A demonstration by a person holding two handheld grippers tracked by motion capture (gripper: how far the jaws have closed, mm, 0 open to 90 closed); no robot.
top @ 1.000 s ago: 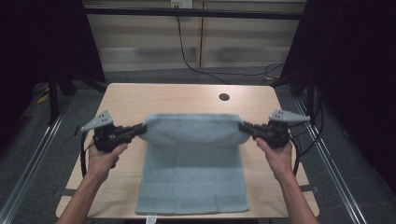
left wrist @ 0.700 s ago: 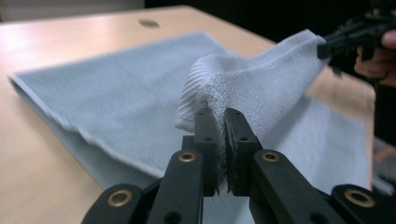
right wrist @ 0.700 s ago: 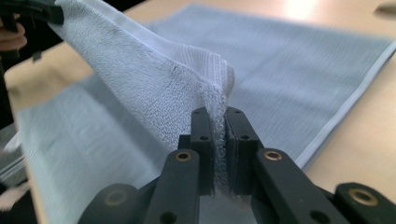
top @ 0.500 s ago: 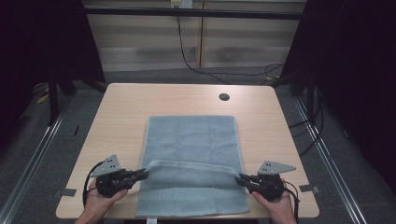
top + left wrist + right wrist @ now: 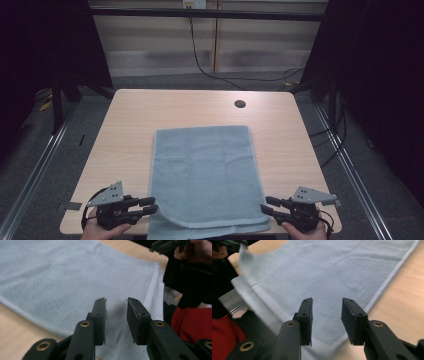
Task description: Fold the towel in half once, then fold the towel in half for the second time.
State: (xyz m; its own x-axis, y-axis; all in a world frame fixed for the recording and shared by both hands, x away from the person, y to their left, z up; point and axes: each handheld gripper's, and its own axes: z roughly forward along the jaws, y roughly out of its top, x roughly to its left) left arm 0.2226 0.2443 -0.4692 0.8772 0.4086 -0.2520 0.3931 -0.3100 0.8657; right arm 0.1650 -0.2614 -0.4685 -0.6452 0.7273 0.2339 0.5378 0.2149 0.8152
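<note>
The wooden table (image 5: 125, 125) stretches ahead of the left gripper (image 5: 150, 205) and the right gripper (image 5: 265, 204). 1 round dark hole (image 5: 240, 104) sits far ahead of the right gripper, near the table's far edge. Beyond it, a black cable (image 5: 199, 57) runs down the pale wall panels. 2 metal floor rails (image 5: 45, 150) flank the table, 1 outside each gripper. A grey tape patch (image 5: 73, 206) lies just outside the left gripper. Red fabric (image 5: 192, 322) shows below the table edge, beside the left gripper's jaws.
</note>
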